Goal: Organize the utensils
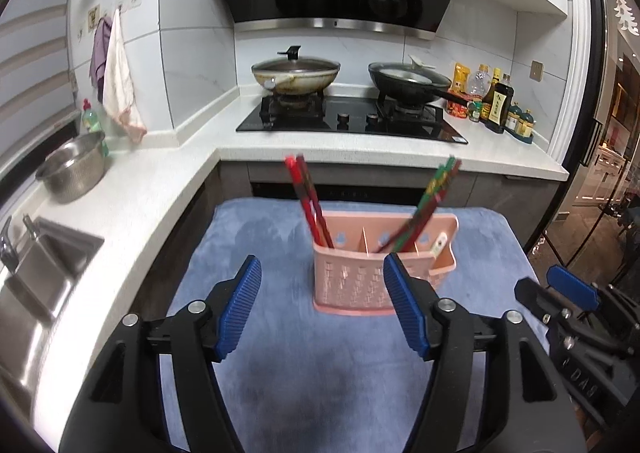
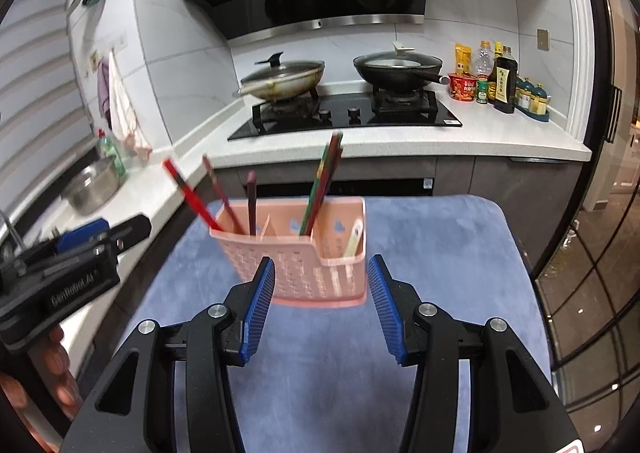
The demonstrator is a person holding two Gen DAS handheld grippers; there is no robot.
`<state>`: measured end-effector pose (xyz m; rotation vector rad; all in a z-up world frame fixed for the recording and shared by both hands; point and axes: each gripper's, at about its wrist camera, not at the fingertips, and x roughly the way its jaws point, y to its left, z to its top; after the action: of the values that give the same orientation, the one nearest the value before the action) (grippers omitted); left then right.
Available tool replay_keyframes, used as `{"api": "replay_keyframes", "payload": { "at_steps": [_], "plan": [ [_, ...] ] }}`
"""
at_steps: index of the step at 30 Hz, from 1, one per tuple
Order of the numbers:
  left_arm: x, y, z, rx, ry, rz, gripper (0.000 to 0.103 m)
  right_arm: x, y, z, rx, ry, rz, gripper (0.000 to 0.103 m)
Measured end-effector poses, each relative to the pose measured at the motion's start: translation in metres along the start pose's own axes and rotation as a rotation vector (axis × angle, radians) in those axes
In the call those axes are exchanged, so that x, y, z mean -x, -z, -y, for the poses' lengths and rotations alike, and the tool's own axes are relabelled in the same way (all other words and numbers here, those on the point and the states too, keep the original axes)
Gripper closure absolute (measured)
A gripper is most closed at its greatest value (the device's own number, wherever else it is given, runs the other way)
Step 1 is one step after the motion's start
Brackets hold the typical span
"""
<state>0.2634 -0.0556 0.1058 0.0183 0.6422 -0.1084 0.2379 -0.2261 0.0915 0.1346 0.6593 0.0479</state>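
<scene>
chopsticks (image 1: 310,205) in holder (image 1: 352,281): light, stiff, slippery | grasp mid-shaft | left gripper (image 1: 322,307), right gripper (image 2: 322,305): fingers apart, empty

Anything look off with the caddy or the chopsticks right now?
Nothing spilled or damaged. The pink caddy stands upright on the blue mat; the red chopsticks lean steeply out over its left end, loosely splayed rather than bundled.

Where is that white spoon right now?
The white spoon stands in the right-hand compartment of the pink holder, right of the green chopsticks.
</scene>
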Motion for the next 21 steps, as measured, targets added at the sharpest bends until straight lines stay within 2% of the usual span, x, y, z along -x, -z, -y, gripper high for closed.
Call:
{"api": "replay_keyframes", "payload": {
  "at_steps": [7,14,16,17,19,21],
  "plan": [
    [0.014,0.036,-0.003,0.009,-0.007,-0.037,0.040,0.021,0.042,-0.012,0.043,0.023,-0.027,0.055],
    [0.021,0.065,-0.004,0.015,-0.025,-0.078,0.035,0.030,0.061,-0.010,0.011,0.033,-0.049,0.053],
    [0.022,0.070,-0.004,0.016,-0.025,-0.086,0.034,0.032,0.065,-0.009,-0.006,0.029,-0.049,0.045],
    [0.022,0.072,-0.003,0.015,-0.027,-0.089,0.032,0.033,0.068,-0.008,-0.015,0.027,-0.048,0.044],
    [0.023,0.076,-0.002,0.015,-0.031,-0.091,0.029,0.034,0.072,-0.008,-0.025,0.031,-0.051,0.033],
    [0.024,0.078,0.000,0.012,-0.035,-0.089,0.024,0.033,0.074,-0.008,-0.024,0.038,-0.056,0.028]
  ]
}}
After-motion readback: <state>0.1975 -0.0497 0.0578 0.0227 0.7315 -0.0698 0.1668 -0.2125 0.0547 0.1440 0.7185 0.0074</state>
